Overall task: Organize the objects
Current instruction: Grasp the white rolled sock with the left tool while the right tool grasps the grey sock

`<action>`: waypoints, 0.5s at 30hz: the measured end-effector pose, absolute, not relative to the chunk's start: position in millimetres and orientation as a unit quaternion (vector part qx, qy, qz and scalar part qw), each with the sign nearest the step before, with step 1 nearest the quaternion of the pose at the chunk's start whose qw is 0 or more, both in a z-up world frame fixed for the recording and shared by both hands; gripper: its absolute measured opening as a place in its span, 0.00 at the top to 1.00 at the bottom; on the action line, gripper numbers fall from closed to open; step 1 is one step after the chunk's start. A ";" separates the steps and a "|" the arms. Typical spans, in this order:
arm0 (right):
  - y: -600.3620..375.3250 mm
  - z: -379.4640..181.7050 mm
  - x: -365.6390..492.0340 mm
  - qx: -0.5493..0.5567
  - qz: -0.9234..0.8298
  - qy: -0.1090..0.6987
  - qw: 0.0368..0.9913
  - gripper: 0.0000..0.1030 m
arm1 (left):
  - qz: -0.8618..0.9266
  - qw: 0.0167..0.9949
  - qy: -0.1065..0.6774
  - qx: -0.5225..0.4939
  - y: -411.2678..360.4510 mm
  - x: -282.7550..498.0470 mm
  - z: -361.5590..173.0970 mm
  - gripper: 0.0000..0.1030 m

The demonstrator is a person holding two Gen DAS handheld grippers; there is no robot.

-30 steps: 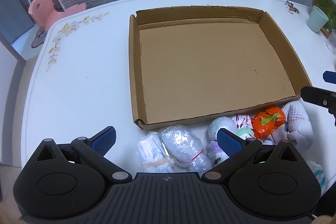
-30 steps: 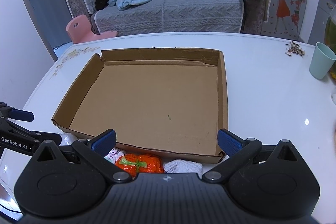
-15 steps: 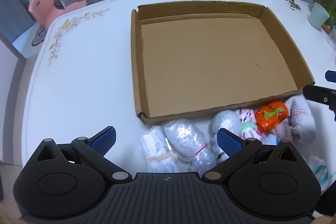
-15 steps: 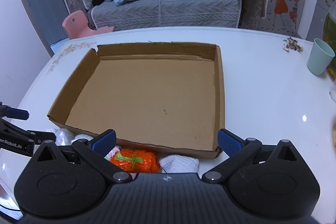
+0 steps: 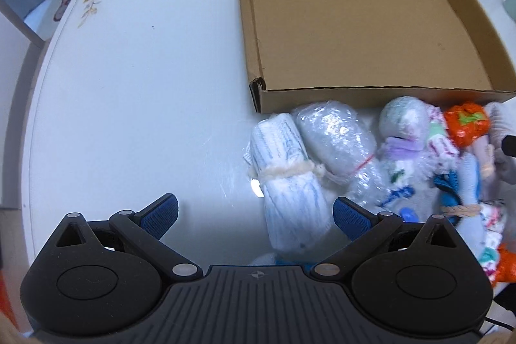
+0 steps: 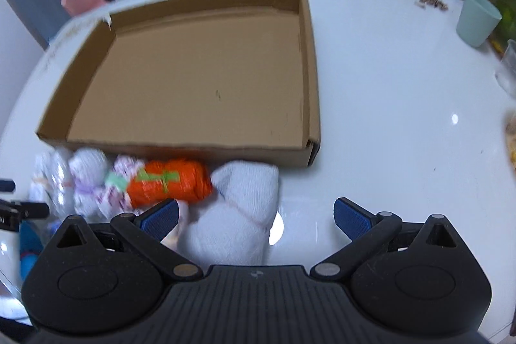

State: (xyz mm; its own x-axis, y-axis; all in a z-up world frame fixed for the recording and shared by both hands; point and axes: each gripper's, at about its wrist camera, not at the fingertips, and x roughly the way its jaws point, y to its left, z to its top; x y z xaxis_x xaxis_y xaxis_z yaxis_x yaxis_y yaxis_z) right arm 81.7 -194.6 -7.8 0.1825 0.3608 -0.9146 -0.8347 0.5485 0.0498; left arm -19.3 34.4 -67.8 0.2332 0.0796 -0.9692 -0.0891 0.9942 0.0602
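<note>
Cardboard is sliding toward the top of both wrist views, which tells you that you are lowering and drawing both grippers back toward the pile of rolled bundles along the near wall of the cardboard tray (image 5: 364, 31); a second ago the tray filled the middle of each view and the bundles were only peeking in at the bottom. You are now bringing the left gripper (image 5: 255, 216) down over the blue-striped white roll (image 5: 290, 182), which is lying on the white table (image 5: 145, 86) just outside the tray's near left corner, touching the plastic-wrapped roll (image 5: 335, 137) beside it. Its fingers are standing wide apart and holding nothing, with the striped roll's near end sitting between them but closer to the right pad. You are bringing the right gripper (image 6: 256, 216) in over the white towel roll (image 6: 238, 208) next to the orange bundle (image 6: 171, 182); its fingers are also spread wide and empty, the towel roll lying nearer the left pad. The tray is still bare inside, so none of the organizing is done yet. Judging by the framing, you are lining up the first picks, one roll per gripper; you will probably need to centre each roll between the pads before closing, since neighbouring bundles are pressing close.
</note>
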 end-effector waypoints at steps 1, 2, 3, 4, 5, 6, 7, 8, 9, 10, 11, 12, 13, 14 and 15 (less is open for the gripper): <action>-193.2 -10.3 80.8 -0.246 0.406 0.494 0.728 0.03 | 0.054 0.786 0.615 -0.001 33.5 -17.0 -70.2 0.01; -191.9 -12.6 79.9 -0.252 0.402 0.495 0.728 0.04 | 0.055 0.787 0.614 0.003 32.4 -15.2 -72.4 0.01; -190.7 -14.7 79.3 -0.255 0.398 0.497 0.728 0.10 | 0.055 0.786 0.615 0.006 31.4 -13.4 -75.1 0.01; -190.0 -16.8 79.1 -0.256 0.396 0.500 0.726 0.20 | 0.053 0.785 0.617 0.007 30.6 -11.7 -77.7 0.01; -190.3 -19.5 79.8 -0.255 0.394 0.505 0.724 0.25 | 0.049 0.786 0.617 0.006 30.5 -10.6 -79.6 0.04; -191.8 -21.4 81.8 -0.255 0.393 0.512 0.720 0.34 | 0.043 0.787 0.615 -0.004 31.7 -10.3 -80.3 0.07; -194.6 -23.0 84.5 -0.256 0.391 0.521 0.715 0.45 | 0.037 0.790 0.612 -0.018 33.6 -10.6 -80.0 0.08; -198.3 -21.5 87.9 -0.256 0.389 0.530 0.709 0.50 | 0.038 0.791 0.610 -0.018 33.9 -10.8 -79.2 0.10; -200.2 -22.7 92.0 -0.257 0.388 0.530 0.709 0.57 | 0.035 0.793 0.608 -0.017 33.3 -11.0 -77.4 0.17; -200.7 -21.5 91.8 -0.262 0.388 0.526 0.710 0.59 | 0.032 0.796 0.604 -0.015 32.0 -11.2 -74.2 0.23; -201.8 -20.5 92.7 -0.259 0.391 0.526 0.710 0.60 | 0.028 0.800 0.599 -0.014 30.5 -11.5 -70.4 0.42; -203.1 -19.7 94.0 -0.256 0.392 0.527 0.709 0.62 | 0.027 0.803 0.595 -0.014 29.2 -11.3 -66.6 0.58; -204.1 -19.0 94.9 -0.257 0.391 0.527 0.709 0.63 | 0.028 0.803 0.595 -0.017 29.8 -11.5 -64.5 0.58; -205.1 -17.7 95.0 -0.259 0.392 0.526 0.709 0.63 | 0.026 0.802 0.596 -0.023 30.8 -13.2 -64.1 0.58; -206.2 -16.1 94.6 -0.261 0.394 0.523 0.709 0.64 | 0.026 0.802 0.596 -0.023 31.2 -15.0 -63.4 0.59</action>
State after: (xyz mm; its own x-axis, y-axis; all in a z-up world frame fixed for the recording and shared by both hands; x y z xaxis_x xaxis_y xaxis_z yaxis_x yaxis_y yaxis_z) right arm 94.6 -206.2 -16.1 0.1424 0.2853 -0.9478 -0.8317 0.5537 0.0417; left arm -15.0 31.2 -63.4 0.2889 0.0136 -0.9573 -0.0688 0.9976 -0.0066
